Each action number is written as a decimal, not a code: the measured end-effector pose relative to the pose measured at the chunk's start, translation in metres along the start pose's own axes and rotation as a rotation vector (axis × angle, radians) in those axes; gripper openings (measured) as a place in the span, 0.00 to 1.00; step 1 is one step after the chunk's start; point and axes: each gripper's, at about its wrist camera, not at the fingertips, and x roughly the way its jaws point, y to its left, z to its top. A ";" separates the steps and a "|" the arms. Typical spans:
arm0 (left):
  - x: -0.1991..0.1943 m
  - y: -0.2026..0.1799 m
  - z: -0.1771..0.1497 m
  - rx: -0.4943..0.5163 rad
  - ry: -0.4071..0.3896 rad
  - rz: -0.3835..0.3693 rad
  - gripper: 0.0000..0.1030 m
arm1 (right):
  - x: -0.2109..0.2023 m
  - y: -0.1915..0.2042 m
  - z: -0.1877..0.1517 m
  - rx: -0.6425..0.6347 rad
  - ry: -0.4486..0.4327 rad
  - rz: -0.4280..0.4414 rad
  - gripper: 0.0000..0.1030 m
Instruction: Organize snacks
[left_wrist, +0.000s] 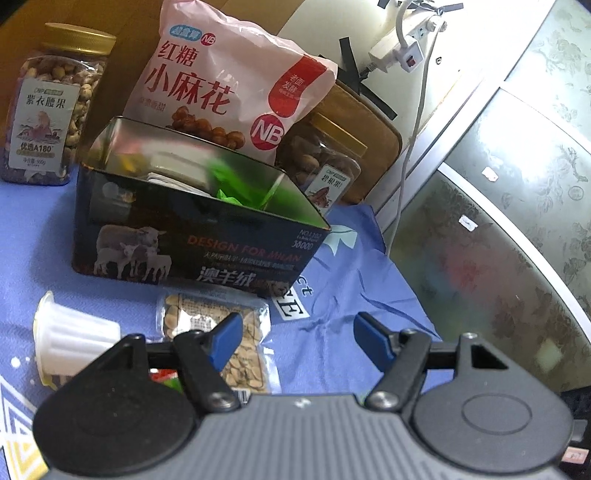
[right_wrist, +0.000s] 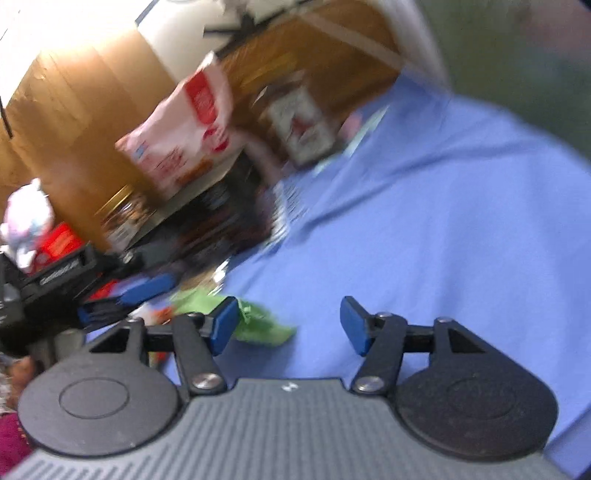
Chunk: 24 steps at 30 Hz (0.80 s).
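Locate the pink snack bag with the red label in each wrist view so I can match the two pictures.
Left wrist: the pink snack bag stands upright at top centre, behind the dark open box.
Right wrist: the same bag, motion-blurred and tilted, sits upper left of centre, behind the dark box.
Shared landmark: the blue cloth that covers the table in both views.
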 end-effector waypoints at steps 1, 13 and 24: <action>0.000 0.000 0.000 -0.001 0.000 0.002 0.66 | -0.004 0.002 0.000 -0.031 -0.031 -0.043 0.62; -0.002 -0.019 -0.005 0.080 0.008 -0.014 0.66 | -0.058 -0.035 -0.021 -0.240 -0.167 -0.161 0.65; -0.019 -0.055 -0.043 0.195 0.206 -0.135 0.66 | -0.035 -0.011 -0.041 -0.401 0.057 0.152 0.73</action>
